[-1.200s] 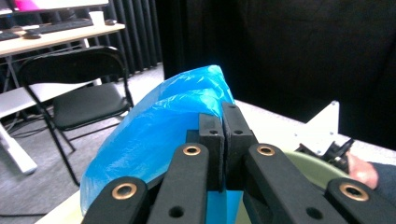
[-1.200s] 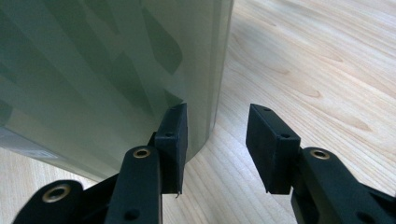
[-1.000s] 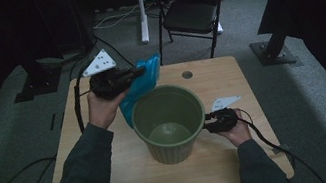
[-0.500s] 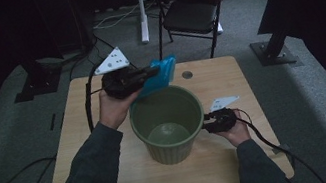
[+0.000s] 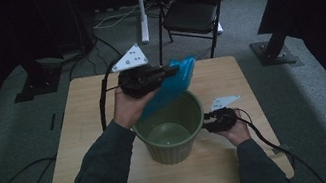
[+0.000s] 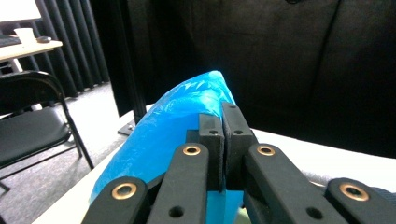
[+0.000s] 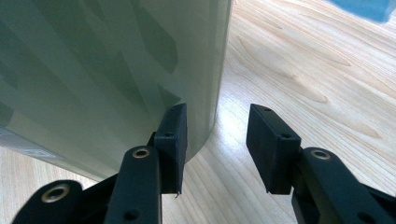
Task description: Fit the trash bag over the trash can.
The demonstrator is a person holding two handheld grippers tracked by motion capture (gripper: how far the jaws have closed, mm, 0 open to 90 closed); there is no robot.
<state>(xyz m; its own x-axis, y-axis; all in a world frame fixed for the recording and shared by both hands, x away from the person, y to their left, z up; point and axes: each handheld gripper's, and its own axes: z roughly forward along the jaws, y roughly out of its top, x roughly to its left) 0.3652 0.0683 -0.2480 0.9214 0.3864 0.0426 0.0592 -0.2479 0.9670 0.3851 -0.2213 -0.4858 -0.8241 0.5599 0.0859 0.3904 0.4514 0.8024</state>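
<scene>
**Technician A:** What are the room and work surface?

**Technician B:** A dim room with grey carpet and black curtains. A light wooden table (image 5: pixel 79 116) stands at the centre. A black folding chair (image 5: pixel 190 10) sits behind it, and cables run across the floor at the left.

**Technician A:** Where is the bin?

**Technician B:** The green plastic wastebasket (image 5: pixel 171 133) stands upright on the table, toward the near edge and right of centre. Its mouth is open and its inside is bare.

**Technician A:** What is the left gripper's condition?

**Technician B:** The left gripper (image 5: pixel 167 72) is held above the far left part of the wastebasket rim, pointing right. In the left gripper view its jaws are pressed together, pinching the blue plastic bag (image 6: pixel 173 121). In the high view the bag (image 5: pixel 170 87) hangs slanted from the jaws down to the rim on the far side; whether it touches the rim cannot be told.

**Technician A:** And the right gripper?

**Technician B:** The right gripper (image 7: pixel 217 140) lies low on the table at the right side of the wastebasket. Its jaws are spread and hold nothing. In the right gripper view one pad sits just against the wall of the wastebasket (image 7: pixel 116 65), and the other pad stands clear over bare wood.
</scene>
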